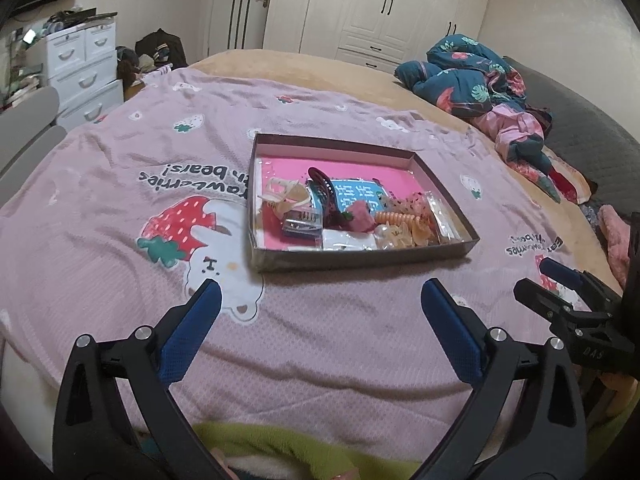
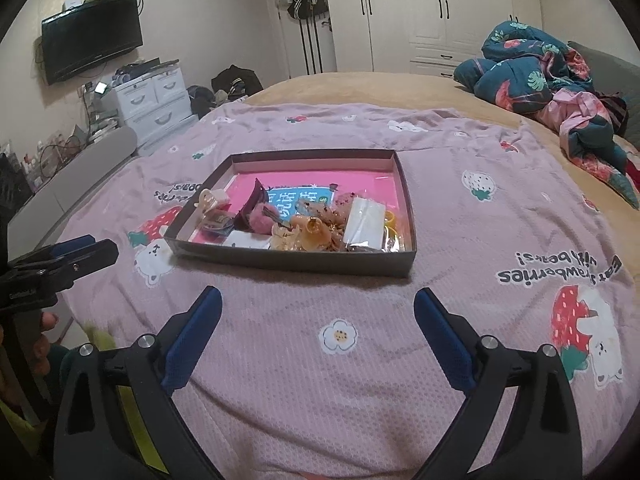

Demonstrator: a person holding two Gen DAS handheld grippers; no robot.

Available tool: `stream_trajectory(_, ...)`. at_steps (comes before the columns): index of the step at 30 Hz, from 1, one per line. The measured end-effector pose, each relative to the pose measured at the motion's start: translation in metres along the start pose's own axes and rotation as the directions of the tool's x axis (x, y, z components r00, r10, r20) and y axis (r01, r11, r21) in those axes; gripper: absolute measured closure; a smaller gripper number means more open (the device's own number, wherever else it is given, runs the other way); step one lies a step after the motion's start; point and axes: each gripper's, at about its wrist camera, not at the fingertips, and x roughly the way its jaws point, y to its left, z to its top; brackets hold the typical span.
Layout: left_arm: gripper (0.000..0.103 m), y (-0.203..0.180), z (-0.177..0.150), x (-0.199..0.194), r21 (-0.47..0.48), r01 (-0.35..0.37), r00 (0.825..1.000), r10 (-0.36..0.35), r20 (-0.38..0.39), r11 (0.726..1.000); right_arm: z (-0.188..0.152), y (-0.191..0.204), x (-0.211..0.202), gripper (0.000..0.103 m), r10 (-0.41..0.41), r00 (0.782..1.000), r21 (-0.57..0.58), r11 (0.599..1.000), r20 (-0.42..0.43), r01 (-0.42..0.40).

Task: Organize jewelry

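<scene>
Left hand-held gripper (image 1: 320, 292) hovering over pink blanket (image 1: 120, 184), jaws gaping wide, nothing between. Right hand-held gripper (image 2: 318, 298) likewise spread wide, empty. Ahead, shallow box (image 1: 360, 258) sitting on blanket on bed (image 2: 360, 88), holding hair clips, coil hair tie (image 1: 394, 217), packets. Crumpled quilt (image 2: 532, 76) lying far right.

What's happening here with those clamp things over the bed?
A person is holding a two-finger gripper in each hand above a pink strawberry blanket on a bed. Both the left gripper and the right gripper are open and empty. In front of them sits a shallow cardboard box holding hair clips, an orange spiral hair tie, a pink fluffy piece and small packets. Nothing is being picked up at this moment.
</scene>
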Motion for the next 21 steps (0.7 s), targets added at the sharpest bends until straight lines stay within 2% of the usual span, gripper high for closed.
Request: stream_trajectory(21,0.009,-0.009,-0.028,-0.015,0.026,-0.01,0.999,0.009,0.036,1.0,-0.038,-0.001,-0.017,0.005,-0.013,0.999,0.001,1.0,0.053,0.013)
